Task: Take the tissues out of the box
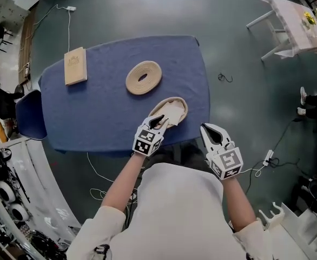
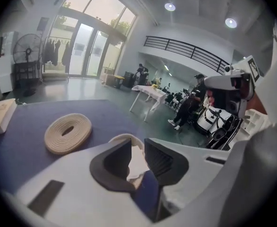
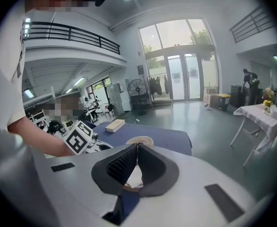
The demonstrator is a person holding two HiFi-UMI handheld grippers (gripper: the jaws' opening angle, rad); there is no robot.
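Head view: tissues [image 1: 173, 111] seen in round woven box [image 1: 183, 105] just ahead of left gripper [image 1: 158, 122], jaws spread, tissue framed between; right gripper [image 1: 208, 130], pressed together, held farther off to right.

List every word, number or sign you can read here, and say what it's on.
No words or numbers can be read in any view.
Wooden box: a faint mark on top, too small to read.
Cubes on the left gripper and right gripper: black-and-white square patterns, no letters.
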